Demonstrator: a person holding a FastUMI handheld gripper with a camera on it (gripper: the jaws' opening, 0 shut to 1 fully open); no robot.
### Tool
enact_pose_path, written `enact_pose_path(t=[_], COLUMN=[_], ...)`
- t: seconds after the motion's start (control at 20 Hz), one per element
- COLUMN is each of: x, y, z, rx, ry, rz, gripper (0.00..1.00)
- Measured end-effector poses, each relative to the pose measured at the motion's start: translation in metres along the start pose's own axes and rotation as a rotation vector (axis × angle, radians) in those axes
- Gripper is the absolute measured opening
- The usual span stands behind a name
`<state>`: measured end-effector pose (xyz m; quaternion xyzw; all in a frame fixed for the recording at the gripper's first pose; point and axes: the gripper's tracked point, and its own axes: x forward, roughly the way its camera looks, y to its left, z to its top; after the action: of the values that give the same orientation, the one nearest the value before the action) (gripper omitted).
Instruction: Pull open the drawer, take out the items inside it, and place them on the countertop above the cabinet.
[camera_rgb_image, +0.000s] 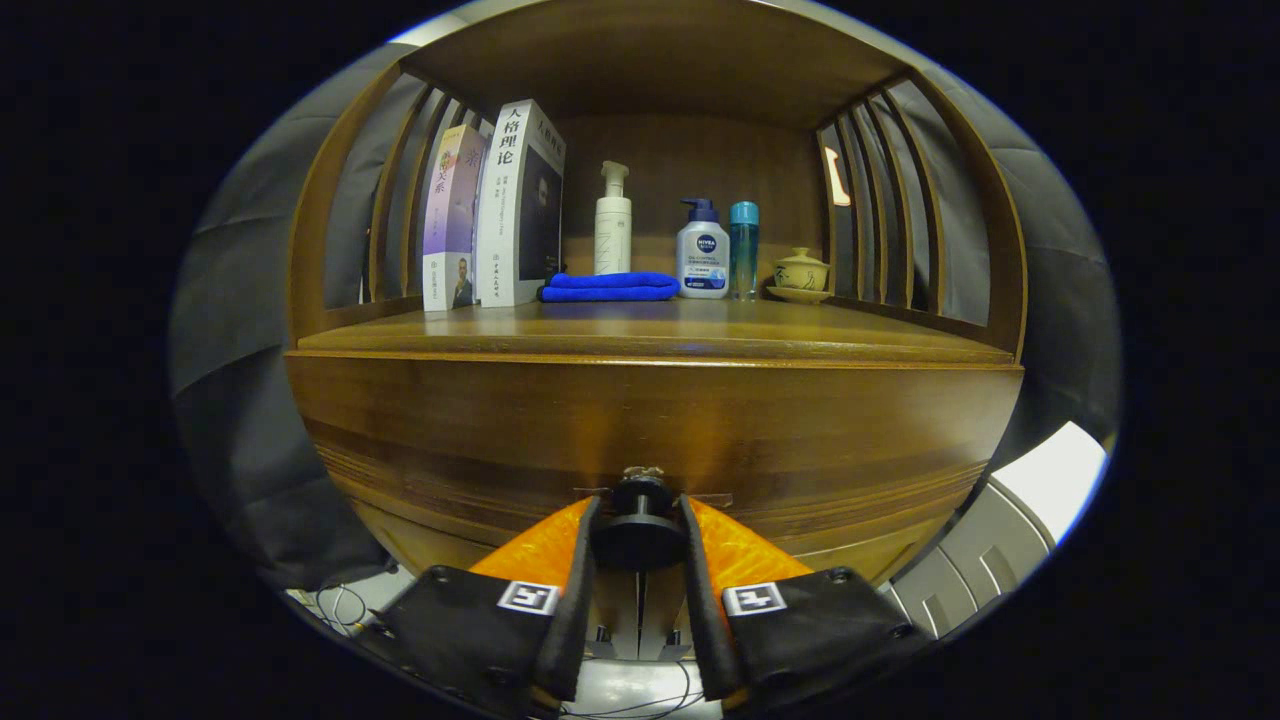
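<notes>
Wooden cabinet (650, 420) fills the front, its drawer shut; the gripper (640, 515) pinches the knob (641, 497) narrowly and could slip off if pulled askew.

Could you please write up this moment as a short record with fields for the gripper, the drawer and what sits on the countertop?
gripper: gripper, fingers on either side of the drawer knob, seemingly pressing it
drawer: drawer front looks closed, flush with the cabinet
countertop: two books, folded blue cloth, white pump bottle, blue-capped pump bottle, teal bottle, lidded cup on a saucer
items inside drawer: hidden
</notes>
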<state>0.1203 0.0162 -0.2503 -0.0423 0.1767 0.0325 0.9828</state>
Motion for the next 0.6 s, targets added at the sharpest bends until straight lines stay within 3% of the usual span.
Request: enact_pose_path(t=[0.15,0.3,0.6], x=[-0.0081,0.0004,-0.0096], y=[-0.0030,-0.0027,-0.0040], z=[0.0000,0.0002,-0.0042], rx=[-0.025,-0.023,-0.021], ry=[0.001,-0.006,-0.006], rz=[0.001,0.007,0.002], gripper=[0.27,0.22,0.21])
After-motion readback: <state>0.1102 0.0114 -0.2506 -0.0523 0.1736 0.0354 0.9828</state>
